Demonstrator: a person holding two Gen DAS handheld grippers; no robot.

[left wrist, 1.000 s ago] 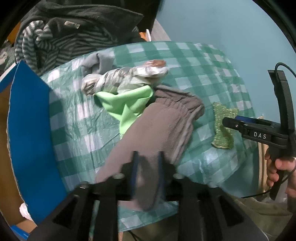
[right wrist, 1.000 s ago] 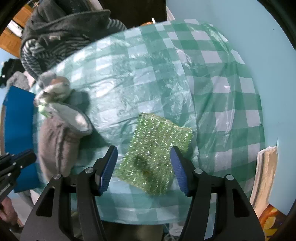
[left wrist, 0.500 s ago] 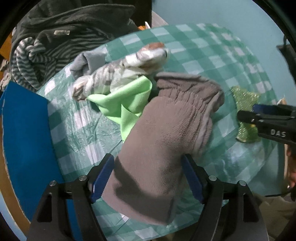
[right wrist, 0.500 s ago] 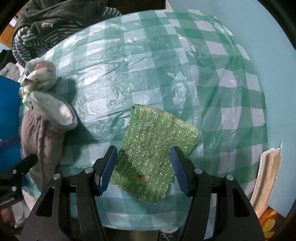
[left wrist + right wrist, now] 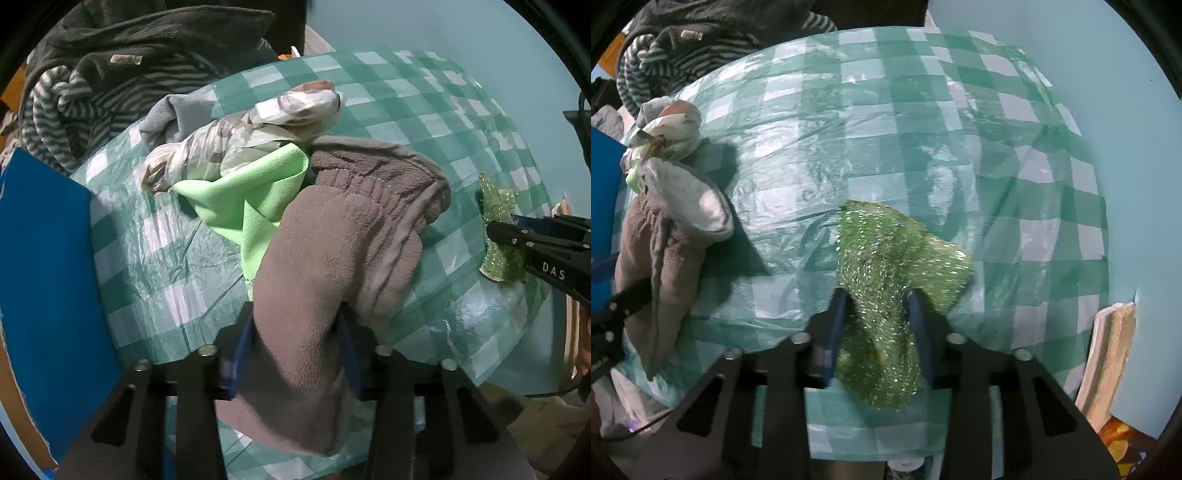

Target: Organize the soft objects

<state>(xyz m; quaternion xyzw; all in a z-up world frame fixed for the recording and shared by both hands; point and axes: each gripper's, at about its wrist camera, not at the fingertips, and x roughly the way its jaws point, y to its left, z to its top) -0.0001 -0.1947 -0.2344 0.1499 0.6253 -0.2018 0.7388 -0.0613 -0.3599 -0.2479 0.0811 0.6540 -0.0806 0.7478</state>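
My left gripper [image 5: 295,332] is shut on a brown fleece garment [image 5: 332,258] at the near edge of the checked table [image 5: 406,110]. A light green cloth [image 5: 251,199] and a grey-white patterned cloth [image 5: 251,136] lie just beyond it, with a grey cloth [image 5: 170,118] behind. My right gripper [image 5: 877,314] is shut on a glittery green scrub cloth [image 5: 894,258], which bunches up between the fingers. The right gripper also shows in the left wrist view [image 5: 495,229], and the brown garment in the right wrist view [image 5: 661,251].
A pile of striped and dark grey clothes [image 5: 110,74] sits at the far left. A blue panel [image 5: 44,258] stands along the table's left side. A teal wall [image 5: 1126,110] borders the right. A beige board [image 5: 1108,354] leans at the right.
Both grippers have closed. The left was open around the brown garment half a second ago and now pinches it. The right has closed on the green scrub cloth, crumpling it.
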